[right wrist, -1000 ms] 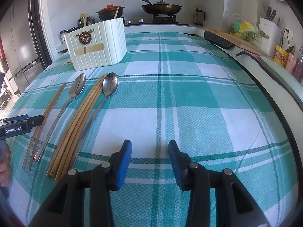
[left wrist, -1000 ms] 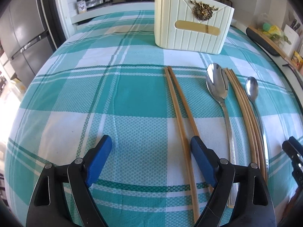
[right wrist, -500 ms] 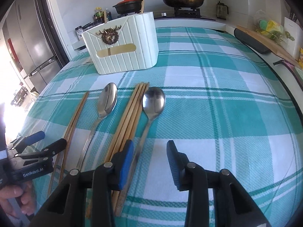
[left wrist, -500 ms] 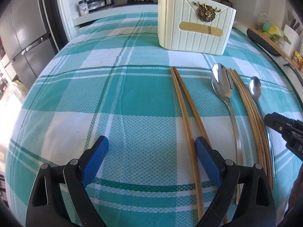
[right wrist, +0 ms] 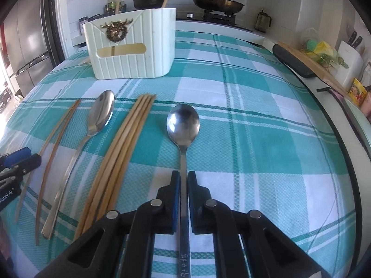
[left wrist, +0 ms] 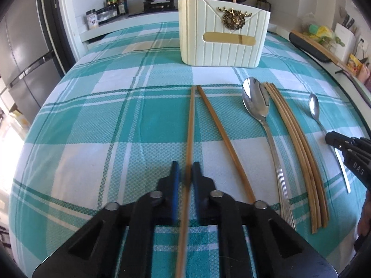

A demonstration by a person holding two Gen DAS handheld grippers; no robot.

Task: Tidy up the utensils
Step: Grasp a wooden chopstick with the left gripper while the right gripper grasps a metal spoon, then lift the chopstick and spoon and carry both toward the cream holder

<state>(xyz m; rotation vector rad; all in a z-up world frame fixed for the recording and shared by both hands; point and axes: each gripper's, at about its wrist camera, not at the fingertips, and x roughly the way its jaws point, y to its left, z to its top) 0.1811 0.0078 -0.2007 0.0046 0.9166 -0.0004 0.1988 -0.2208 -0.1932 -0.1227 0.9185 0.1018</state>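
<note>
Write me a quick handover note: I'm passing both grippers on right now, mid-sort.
Left gripper: shut on one chopstick of the left pair; its mate lies loose beside it.
Right gripper: shut on the right spoon by its handle.
On the cloth: the large spoon and a bundle of chopsticks.
Done: both grasps; some sticks already stand in the white holder.
Left: carry both to the holder, then fetch the rest.

A home kitchen is shown. A gas stove with a frying pan and a red-lidded pot is seen behind the desk, which is covered by a teal checked cloth. A steel fridge, sauce bottles and a knife block are seen around it.
</note>
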